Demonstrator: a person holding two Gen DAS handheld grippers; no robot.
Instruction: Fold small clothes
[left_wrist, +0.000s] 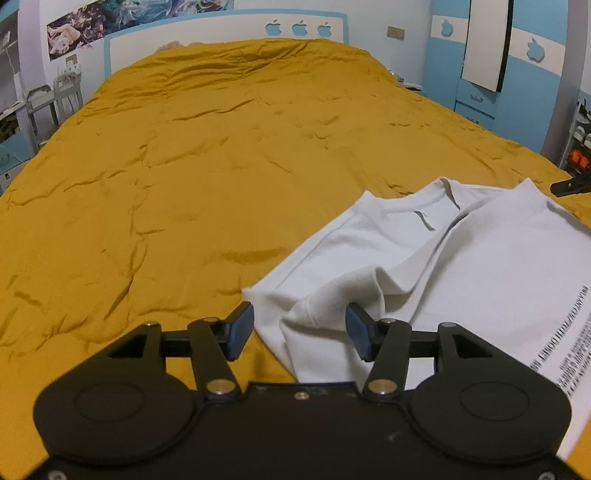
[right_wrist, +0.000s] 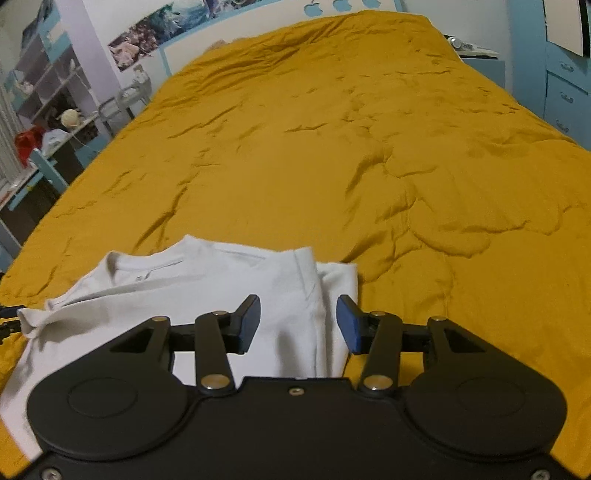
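A white T-shirt (left_wrist: 461, 258) lies on the mustard-yellow bedspread (left_wrist: 203, 166), partly folded, collar away from me, with black printed text at its right side. My left gripper (left_wrist: 300, 328) is open, its blue pads either side of the shirt's bunched left sleeve fold. In the right wrist view the same shirt (right_wrist: 207, 288) lies at lower left on the bedspread (right_wrist: 369, 147). My right gripper (right_wrist: 298, 323) is open over the shirt's folded right edge. The tip of the right gripper shows in the left wrist view (left_wrist: 569, 185) at the far right.
The bed fills most of both views. A white and blue headboard (left_wrist: 221, 40) stands at the far end. Blue cabinets (right_wrist: 565, 92) are to the right, a desk and shelves (right_wrist: 44, 110) to the left.
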